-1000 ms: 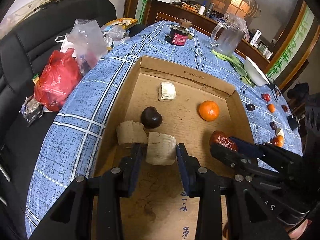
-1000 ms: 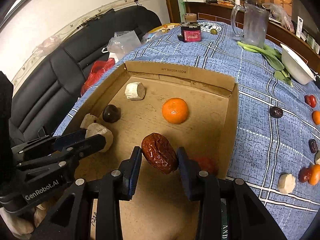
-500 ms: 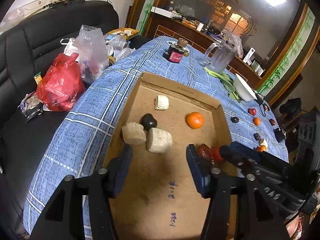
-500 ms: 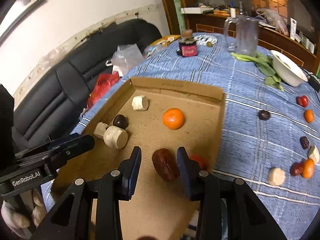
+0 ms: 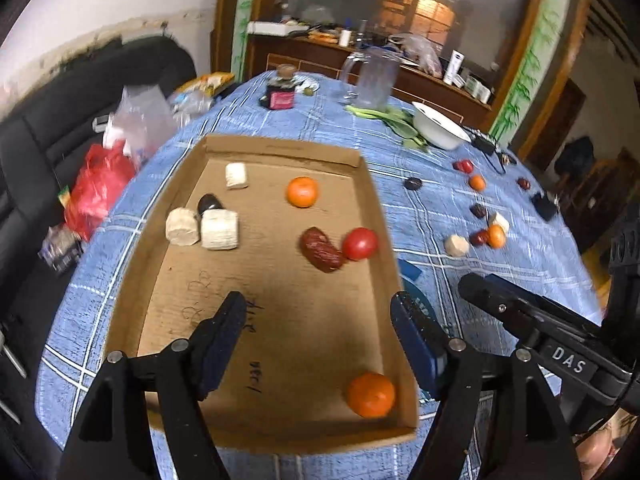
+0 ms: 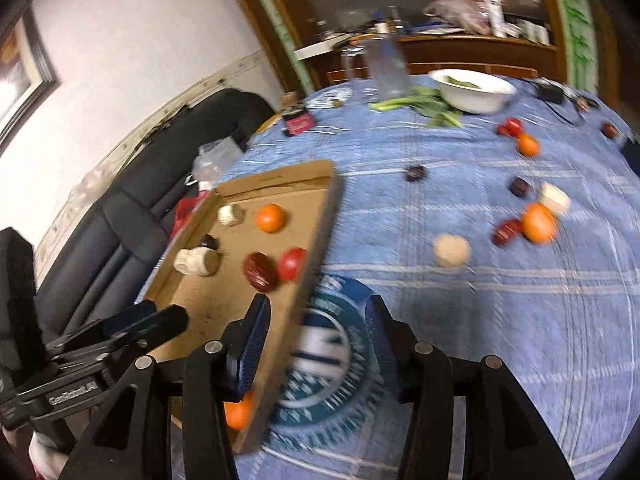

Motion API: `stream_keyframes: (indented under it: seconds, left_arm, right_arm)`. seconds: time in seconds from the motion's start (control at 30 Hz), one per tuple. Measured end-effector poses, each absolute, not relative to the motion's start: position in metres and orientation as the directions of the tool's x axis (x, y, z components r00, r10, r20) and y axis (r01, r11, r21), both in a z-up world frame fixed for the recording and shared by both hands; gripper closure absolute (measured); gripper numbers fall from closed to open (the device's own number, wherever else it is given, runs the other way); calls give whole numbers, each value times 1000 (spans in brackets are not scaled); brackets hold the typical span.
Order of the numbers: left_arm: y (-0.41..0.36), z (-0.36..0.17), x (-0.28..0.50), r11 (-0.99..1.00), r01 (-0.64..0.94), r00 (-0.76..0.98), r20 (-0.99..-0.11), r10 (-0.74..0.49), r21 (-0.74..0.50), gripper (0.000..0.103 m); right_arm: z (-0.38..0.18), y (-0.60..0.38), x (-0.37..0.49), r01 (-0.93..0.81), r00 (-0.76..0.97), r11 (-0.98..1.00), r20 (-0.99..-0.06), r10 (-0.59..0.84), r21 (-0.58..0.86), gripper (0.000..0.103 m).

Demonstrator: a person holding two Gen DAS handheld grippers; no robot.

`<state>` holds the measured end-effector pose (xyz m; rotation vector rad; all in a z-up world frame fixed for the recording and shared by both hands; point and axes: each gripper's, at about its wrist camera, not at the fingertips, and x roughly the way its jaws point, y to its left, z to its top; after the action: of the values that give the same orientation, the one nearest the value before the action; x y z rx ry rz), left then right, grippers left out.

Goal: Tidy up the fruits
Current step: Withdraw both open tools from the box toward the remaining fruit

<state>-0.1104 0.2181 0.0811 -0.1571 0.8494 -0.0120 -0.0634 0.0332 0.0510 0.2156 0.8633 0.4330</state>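
Both your grippers are empty right now: the left gripper (image 5: 316,340) hangs spread wide over the near end of the cardboard tray (image 5: 382,216), and the right gripper (image 6: 316,344) is spread too, sitting just past the tray's right wall over the blue tablecloth (image 6: 500,320). The red date (image 5: 322,250) is down on the tray floor, touching the red tomato (image 5: 360,243) on its right, with an orange (image 5: 303,191) further back and another orange (image 5: 371,394) in the near right corner. Stuff that could bite you, I'd guess: the right wrist view is badly smeared, so if you swing fast toward the loose fruit (image 6: 538,222) out on the cloth you could overshoot and bump that clump, and round things roll. The pale chunk (image 6: 451,250) nearest you looks like the easier grab since it sits apart from the rest. Also watch the tray wall right by your right gripper's left finger, a clip there would shove the whole tray. The date lies flat, its long axis running diagonally, far-left to near-right in the left wrist view.
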Motion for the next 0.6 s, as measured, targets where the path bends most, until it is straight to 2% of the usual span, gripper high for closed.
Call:
stream_keyframes:
  seconds: [0.1, 0.3, 0.43, 0.6]
  left_arm:
    - [196, 87, -118, 998, -48, 686, -728, 1, -43, 29]
    - [161, 94, -127, 997, -29, 715, -696, 68, 69, 29]
    - [142, 97, -131, 994, -15, 734, -674, 86, 110, 29]
    - [123, 99, -136, 990, 7, 745, -661, 90, 143, 29]
  right_arm:
    - [44, 13, -73, -234, 587, 907, -693, 420, 351, 49]
    - [39, -16, -88, -190, 609, 910, -684, 403, 368, 49]
    - [42, -31, -96, -173, 637, 915, -667, 386, 364, 43]
    - [43, -45, -103, -158, 657, 913, -650, 382, 377, 42]
